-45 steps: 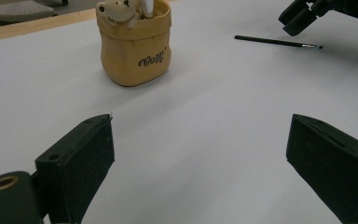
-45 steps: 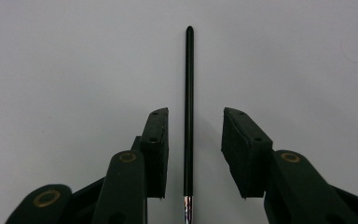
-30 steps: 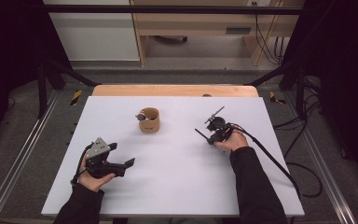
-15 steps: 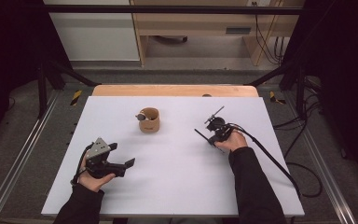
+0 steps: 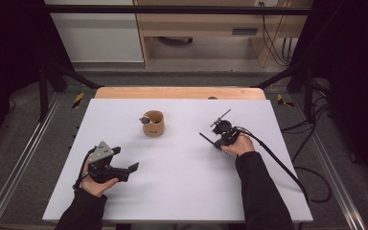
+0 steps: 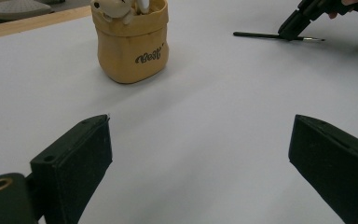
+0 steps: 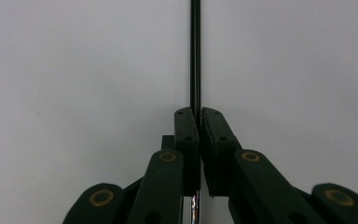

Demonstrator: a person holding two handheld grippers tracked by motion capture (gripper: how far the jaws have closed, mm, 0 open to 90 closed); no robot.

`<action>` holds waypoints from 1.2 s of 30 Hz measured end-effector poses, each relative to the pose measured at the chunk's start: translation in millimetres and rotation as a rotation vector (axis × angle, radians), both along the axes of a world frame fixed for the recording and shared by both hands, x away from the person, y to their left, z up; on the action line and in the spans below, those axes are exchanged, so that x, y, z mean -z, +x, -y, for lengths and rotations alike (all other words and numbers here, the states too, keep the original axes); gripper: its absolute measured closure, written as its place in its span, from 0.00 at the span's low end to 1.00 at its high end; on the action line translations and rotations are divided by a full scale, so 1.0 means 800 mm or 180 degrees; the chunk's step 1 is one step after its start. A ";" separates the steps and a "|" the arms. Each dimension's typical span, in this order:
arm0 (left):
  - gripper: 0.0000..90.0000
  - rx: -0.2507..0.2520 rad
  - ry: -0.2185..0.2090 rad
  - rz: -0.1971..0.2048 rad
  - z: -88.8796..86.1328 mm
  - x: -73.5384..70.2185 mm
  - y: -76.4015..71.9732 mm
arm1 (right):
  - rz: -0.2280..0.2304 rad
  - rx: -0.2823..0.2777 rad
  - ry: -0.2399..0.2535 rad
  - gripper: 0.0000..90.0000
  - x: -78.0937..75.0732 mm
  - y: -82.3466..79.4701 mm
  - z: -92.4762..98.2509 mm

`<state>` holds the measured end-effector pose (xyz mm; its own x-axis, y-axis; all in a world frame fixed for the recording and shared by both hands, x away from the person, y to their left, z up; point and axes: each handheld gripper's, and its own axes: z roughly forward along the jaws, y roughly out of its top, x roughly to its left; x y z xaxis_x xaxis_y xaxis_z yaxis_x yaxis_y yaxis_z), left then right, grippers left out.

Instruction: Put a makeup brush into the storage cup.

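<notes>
My right gripper (image 5: 214, 141) sits right of centre in the high view, low on the white table top (image 5: 182, 191), held in a hand in a dark sleeve. Its jaws have just been closing and are now pressed together on a thin black stick with a small metal band, a fine brush by the look of it (image 7: 195, 56). In the right gripper view the black pads (image 7: 186, 140) meet on the shaft at mid-frame; the shaft runs straight up to the top edge and a bright metal bit shows below the pads. In the left gripper view the same stick (image 6: 261, 35) lies along the table in the upper right, the right gripper (image 6: 292, 27) pinching it near one end.

My left gripper (image 5: 127, 171) is at lower left of the high view, a grey three-cornered plate on its back. Its jaws stand spread wide, both black pads low in the left gripper view with bare table between them, nothing held.

A small tan fabric pouch with dark script lettering (image 6: 131, 44) stands upright in the upper left of the left gripper view, pale objects poking from its mouth. In the high view the pouch (image 5: 153, 123) sits above centre, well apart from both grippers.
</notes>
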<state>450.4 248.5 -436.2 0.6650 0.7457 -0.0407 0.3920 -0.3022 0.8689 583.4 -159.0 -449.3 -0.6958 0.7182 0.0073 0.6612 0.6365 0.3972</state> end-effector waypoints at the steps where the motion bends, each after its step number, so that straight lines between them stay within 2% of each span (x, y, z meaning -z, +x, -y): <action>1: 0.06 -0.0001 0.0000 0.0001 0.000 0.000 0.000 | 0.0015 -0.0033 0.0024 0.95 -0.003 0.000 0.001; 4: 0.06 0.0004 -0.0001 0.0007 0.001 -0.001 0.000 | 0.0021 -0.0002 0.0085 0.95 -0.010 -0.005 0.002; 5: 0.06 0.0006 0.0002 0.0009 0.001 -0.001 -0.001 | 0.0046 -0.0057 0.0084 0.95 -0.013 -0.006 0.003; 11: 0.06 0.0005 0.0003 0.0014 0.002 -0.002 -0.001 | 0.0010 -0.0075 0.0191 0.96 -0.030 -0.020 0.004; 17: 0.06 0.0036 0.0006 0.0039 0.004 -0.006 -0.003 | 0.0057 -0.0155 0.0277 0.96 -0.044 -0.034 0.006; 29: 0.06 0.0104 0.0002 0.0080 0.012 -0.016 -0.006 | 0.0123 -0.0436 0.0509 0.96 -0.063 -0.072 0.005; 36: 0.06 0.0184 0.0040 0.0098 0.021 -0.023 -0.007 | 0.0168 -0.0591 0.0590 0.96 -0.069 -0.094 0.001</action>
